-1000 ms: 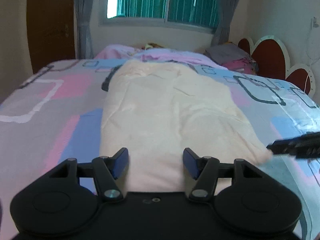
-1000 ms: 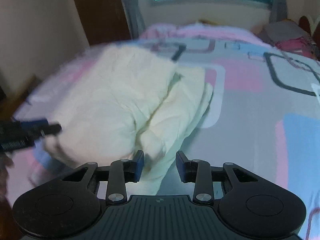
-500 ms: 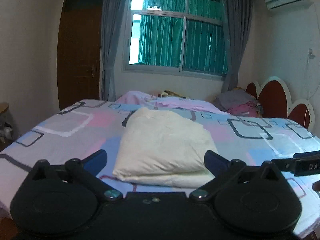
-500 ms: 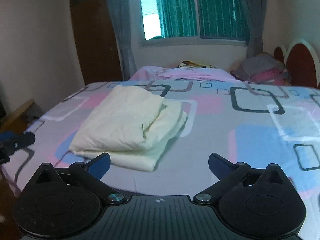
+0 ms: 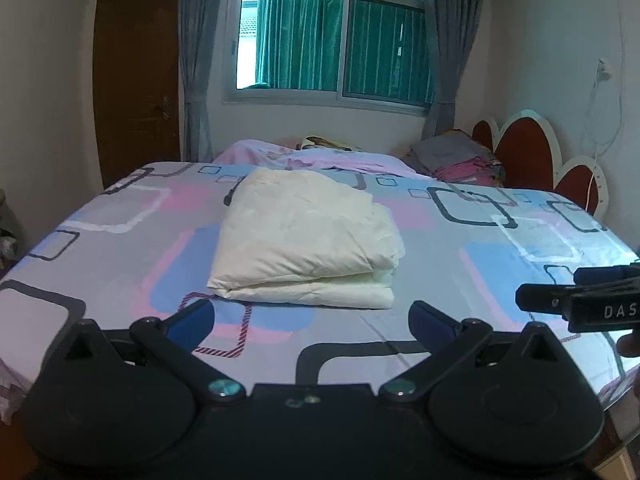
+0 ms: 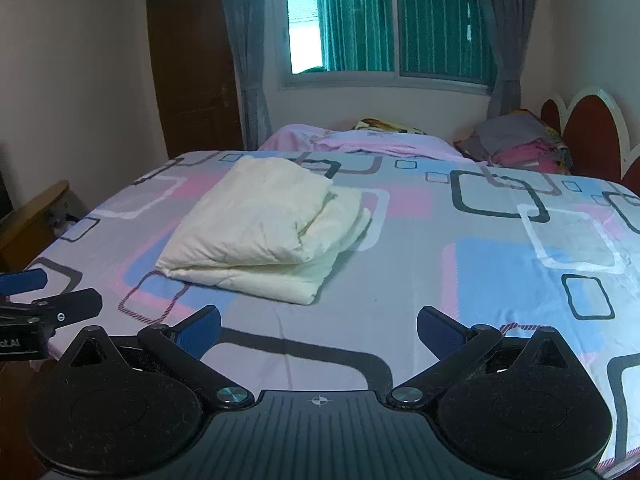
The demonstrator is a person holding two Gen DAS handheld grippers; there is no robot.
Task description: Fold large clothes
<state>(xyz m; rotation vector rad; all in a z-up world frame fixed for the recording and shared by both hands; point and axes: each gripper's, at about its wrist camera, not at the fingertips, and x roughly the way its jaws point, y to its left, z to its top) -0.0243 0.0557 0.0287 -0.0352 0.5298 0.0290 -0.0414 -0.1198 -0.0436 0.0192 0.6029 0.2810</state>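
A cream-white garment (image 5: 304, 240) lies folded in a thick rectangular bundle on the patterned bed sheet (image 5: 500, 272); it also shows in the right wrist view (image 6: 260, 232). My left gripper (image 5: 311, 320) is open wide and empty, held back from the bundle near the bed's front edge. My right gripper (image 6: 319, 325) is open wide and empty, also back from the bundle. The right gripper's tip shows at the right edge of the left wrist view (image 5: 580, 300); the left gripper's tip shows at the left edge of the right wrist view (image 6: 48, 304).
A pink blanket (image 5: 312, 156) and a pile of folded clothes (image 5: 460, 160) lie at the far end of the bed. A red scalloped headboard (image 5: 532, 156) stands on the right. A wooden door (image 5: 136, 80) and a curtained window (image 5: 332, 40) are behind. A wooden stand (image 6: 32, 216) sits left.
Both grippers have opened wide, let go of the garment and pulled back and up from it. The folded bundle now lies farther away on the bed.
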